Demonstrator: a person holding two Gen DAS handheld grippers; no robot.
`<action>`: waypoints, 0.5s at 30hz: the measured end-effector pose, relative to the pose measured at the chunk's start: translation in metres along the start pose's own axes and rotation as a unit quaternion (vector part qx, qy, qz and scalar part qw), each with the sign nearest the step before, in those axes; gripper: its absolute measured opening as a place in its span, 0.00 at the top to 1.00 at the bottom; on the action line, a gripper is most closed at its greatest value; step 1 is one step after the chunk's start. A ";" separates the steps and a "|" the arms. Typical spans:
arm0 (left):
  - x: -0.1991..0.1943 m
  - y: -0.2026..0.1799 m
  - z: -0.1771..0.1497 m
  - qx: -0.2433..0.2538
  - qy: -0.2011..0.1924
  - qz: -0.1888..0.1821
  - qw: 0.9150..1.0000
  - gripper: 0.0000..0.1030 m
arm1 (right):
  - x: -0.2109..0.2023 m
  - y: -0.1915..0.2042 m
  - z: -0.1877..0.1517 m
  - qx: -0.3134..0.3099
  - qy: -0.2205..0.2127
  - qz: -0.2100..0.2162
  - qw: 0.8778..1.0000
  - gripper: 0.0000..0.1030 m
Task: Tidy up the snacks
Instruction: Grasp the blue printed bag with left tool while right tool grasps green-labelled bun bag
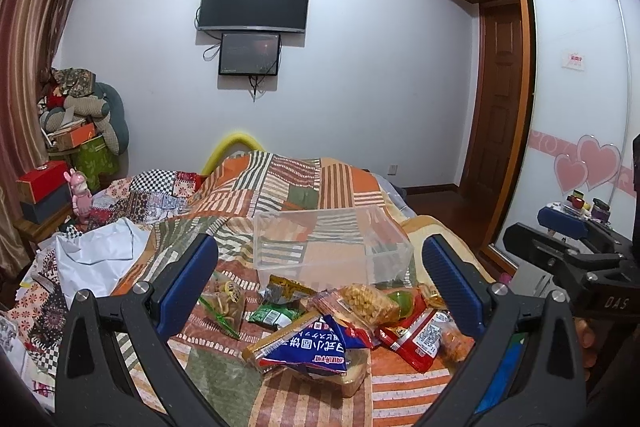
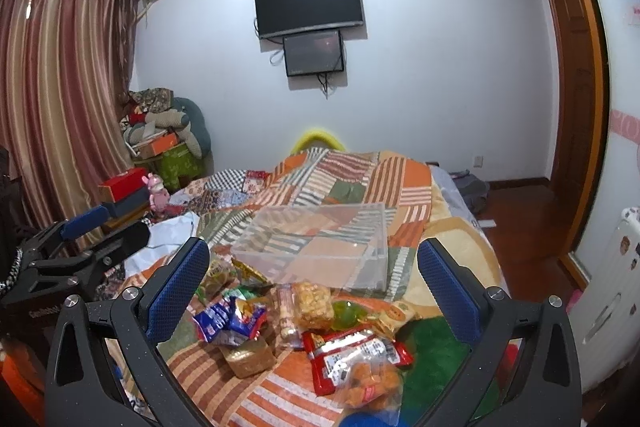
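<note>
Snack packets, among them a red foil packet (image 2: 352, 355) and a blue crinkled wrapper (image 1: 316, 345), are heaped on the striped patchwork bedspread (image 1: 296, 183) just before an empty clear plastic bin (image 1: 332, 247). Left gripper (image 1: 320, 283) and right gripper (image 2: 312, 287) are held spread, gripping nothing. One packet at a time is best pinched by its edge.

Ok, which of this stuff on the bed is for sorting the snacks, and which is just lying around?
For the job: clear box, red packet, blue packet, green packet, yellow snack bag.

Just lying about: white sheet, pink toy, red box, television.
</note>
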State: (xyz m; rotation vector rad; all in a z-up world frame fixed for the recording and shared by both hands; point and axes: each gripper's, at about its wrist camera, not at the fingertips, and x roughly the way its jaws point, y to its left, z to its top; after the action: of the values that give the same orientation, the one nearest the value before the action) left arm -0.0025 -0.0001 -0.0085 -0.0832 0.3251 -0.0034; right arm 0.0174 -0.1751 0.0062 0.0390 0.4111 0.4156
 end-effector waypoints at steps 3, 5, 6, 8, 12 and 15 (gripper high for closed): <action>0.007 0.000 -0.003 -0.002 0.020 -0.007 1.000 0.04 | 0.005 -0.007 -0.006 0.005 0.015 -0.007 1.000 0.00; 0.014 0.001 -0.007 -0.001 0.040 -0.008 0.999 0.13 | 0.007 -0.014 -0.011 0.011 0.027 -0.006 1.000 0.03; 0.018 0.001 -0.009 0.001 0.049 -0.008 0.999 0.16 | 0.008 -0.017 -0.013 0.013 0.033 -0.005 0.999 0.07; 0.026 0.002 -0.016 0.003 0.073 -0.011 0.997 0.21 | 0.009 -0.023 -0.016 0.017 0.047 -0.005 0.999 0.11; 0.041 0.003 -0.030 0.003 0.120 -0.027 0.992 0.25 | 0.016 -0.038 -0.031 0.023 0.086 -0.012 0.996 0.18; 0.052 0.001 -0.043 -0.001 0.151 -0.037 0.988 0.25 | 0.022 -0.048 -0.044 0.034 0.115 -0.015 0.993 0.21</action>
State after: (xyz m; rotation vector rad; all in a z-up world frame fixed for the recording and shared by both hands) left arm 0.0333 -0.0031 -0.0661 -0.0965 0.6244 -0.0899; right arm 0.0361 -0.2121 -0.0484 0.0509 0.6519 0.3777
